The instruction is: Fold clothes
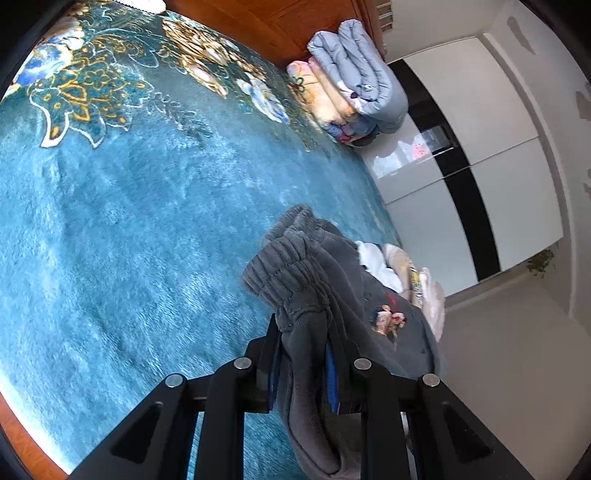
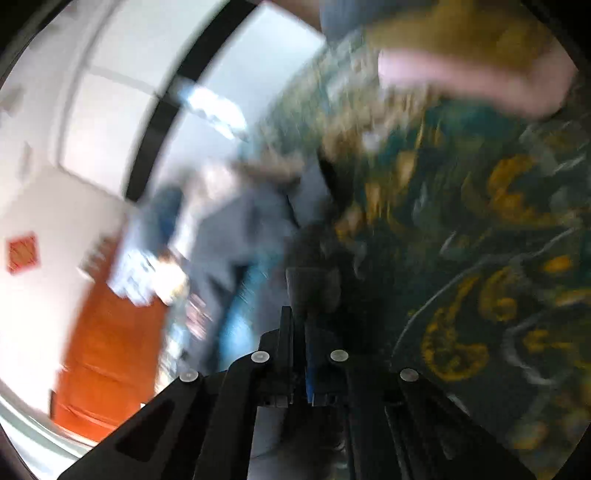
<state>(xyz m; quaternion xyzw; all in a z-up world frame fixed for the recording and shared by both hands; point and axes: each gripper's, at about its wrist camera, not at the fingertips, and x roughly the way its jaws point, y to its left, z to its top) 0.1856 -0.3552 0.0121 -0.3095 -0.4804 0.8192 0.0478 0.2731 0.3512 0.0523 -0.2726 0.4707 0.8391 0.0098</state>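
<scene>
Left wrist view: tilted, looking across a bed.
Left gripper [image 1: 303,332]: jaws clamped on the dark grey garment [image 1: 332,302], fabric bunched between the two black fingers [image 1: 269,354].
Garment position: lifted at the elastic waistband, ribbed edge just beyond the fingertips, rest draping down past the gripper; small cartoon patch [image 1: 388,319] on the cloth facing up.
Bed cover [image 1: 129,229]: teal plush with gold and white floral pattern toward the far end.
Other clothes [image 1: 402,273]: white and pale pieces heaped just behind the garment, at the bed's edge.
Folded quilts [image 1: 354,81]: grey-blue one stacked on a pink floral one, far end of the bed, against the wooden headboard [image 1: 280,22].
Wardrobe [image 1: 461,155]: white panels with a black strip, beyond the bed.

Right wrist view: heavily motion-blurred.
Right gripper [image 2: 300,325]: jaws close together, dark grey cloth seemingly pinched between them; blur leaves the grip uncertain.
Surroundings: patterned teal cover [image 2: 480,258] to the right, orange-brown door [image 2: 110,362] lower left, blurred clothing pile in the middle.
</scene>
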